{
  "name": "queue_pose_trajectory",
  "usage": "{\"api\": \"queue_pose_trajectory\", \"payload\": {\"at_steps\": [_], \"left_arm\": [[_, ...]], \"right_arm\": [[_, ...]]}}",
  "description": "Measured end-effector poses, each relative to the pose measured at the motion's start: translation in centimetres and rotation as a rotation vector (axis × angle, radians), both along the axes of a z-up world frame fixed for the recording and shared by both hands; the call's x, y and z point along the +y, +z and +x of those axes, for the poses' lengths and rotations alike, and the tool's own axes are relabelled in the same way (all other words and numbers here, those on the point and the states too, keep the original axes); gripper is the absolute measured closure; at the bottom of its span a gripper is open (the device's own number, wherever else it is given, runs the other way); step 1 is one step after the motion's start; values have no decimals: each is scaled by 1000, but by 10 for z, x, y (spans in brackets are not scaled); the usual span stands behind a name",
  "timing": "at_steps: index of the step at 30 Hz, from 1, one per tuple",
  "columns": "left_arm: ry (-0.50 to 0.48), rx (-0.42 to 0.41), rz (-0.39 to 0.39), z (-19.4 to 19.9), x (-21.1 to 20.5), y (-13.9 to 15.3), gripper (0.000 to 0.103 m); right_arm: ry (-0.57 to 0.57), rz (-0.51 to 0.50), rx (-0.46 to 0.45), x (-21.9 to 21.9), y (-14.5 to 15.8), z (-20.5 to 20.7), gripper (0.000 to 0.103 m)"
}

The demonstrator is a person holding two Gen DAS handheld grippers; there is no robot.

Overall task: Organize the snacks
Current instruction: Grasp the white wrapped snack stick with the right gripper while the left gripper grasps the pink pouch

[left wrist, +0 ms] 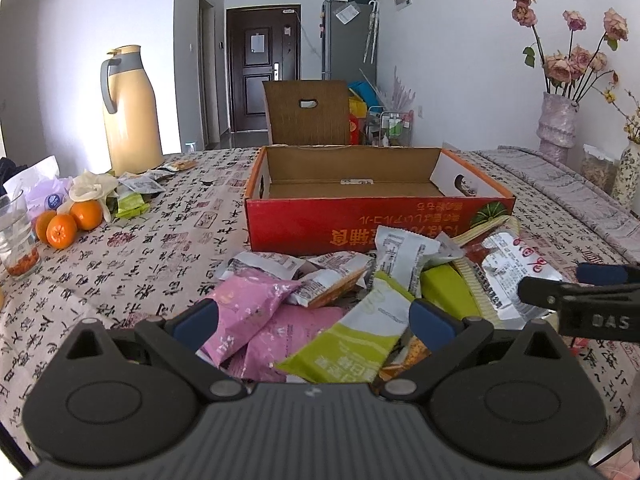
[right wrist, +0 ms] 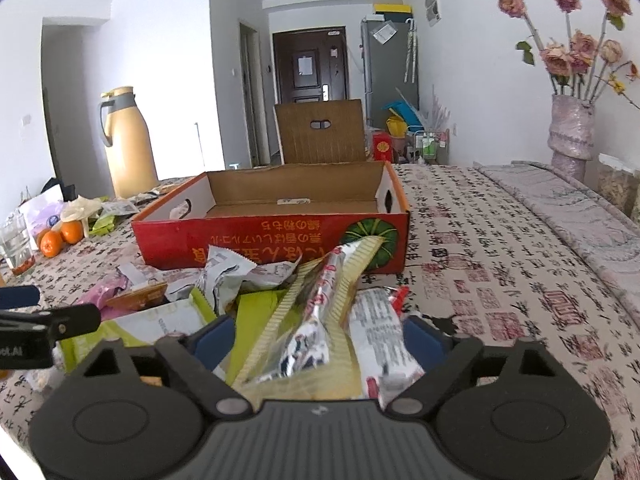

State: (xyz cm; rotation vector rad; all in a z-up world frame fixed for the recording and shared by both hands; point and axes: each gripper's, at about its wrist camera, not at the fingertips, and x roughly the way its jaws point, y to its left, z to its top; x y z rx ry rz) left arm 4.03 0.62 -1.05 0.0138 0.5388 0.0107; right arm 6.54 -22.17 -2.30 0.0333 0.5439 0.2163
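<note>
left gripper (left wrist: 314, 320) fingers wide over pink packet (left wrist: 256, 312) | right gripper (right wrist: 318, 338) fingers apart astride silver packet (right wrist: 316, 332), unpinched | only right view: box handle hole (right wrist: 181, 209)

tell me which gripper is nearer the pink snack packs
Left. The left gripper has the pink snack packs between its fingers; the right gripper sits farther right, over silver packets.

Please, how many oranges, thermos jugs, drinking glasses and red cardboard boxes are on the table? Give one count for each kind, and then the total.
Oranges: 3
Thermos jug: 1
Drinking glass: 1
Red cardboard box: 1
Total: 6
</note>
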Motion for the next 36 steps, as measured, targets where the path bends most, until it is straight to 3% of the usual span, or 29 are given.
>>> {"api": "queue_pose_trajectory", "payload": {"at_steps": [5, 7, 14, 18, 25, 36], "left_arm": [[-1, 3, -3, 8, 2, 0, 0], [-3, 6, -5, 11, 4, -1, 0], [12, 25, -13, 21, 10, -6, 0], [17, 33, -16, 24, 12, -8, 0], [23, 34, -15, 25, 14, -8, 0], [37, 44, 33, 30, 29, -6, 0]], "right_arm": [[23, -28, 18, 12, -4, 23, 27], [24, -46, 36, 16, -7, 31, 36], [47, -150, 44, 29, -20, 38, 40], [51, -177, 25, 30, -20, 37, 58], [57, -155, -11, 26, -15, 28, 74], [11, -39, -81, 4, 6, 13, 79]]}}
